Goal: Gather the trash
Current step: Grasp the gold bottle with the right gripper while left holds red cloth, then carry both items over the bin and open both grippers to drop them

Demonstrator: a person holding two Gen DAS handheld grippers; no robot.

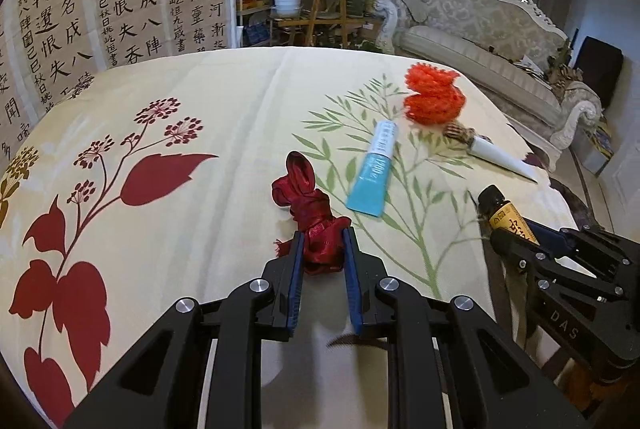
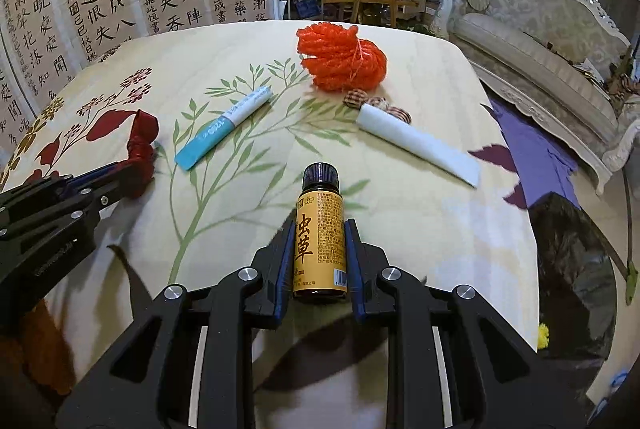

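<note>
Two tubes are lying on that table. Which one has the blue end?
The left tube, beside the red ribbon: its flat end is blue, its cap end white. The other tube, below the orange netting, is all white.

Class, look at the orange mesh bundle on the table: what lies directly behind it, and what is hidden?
Behind the orange mesh bundle only bare tablecloth shows up to the table's far edge. The patch right behind the bundle is covered from view.

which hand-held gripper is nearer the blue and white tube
Left. The left hand-held gripper, shut on the red ribbon, sits just beside the blue and white tube; the right hand-held gripper holds the brown bottle farther away.
</note>
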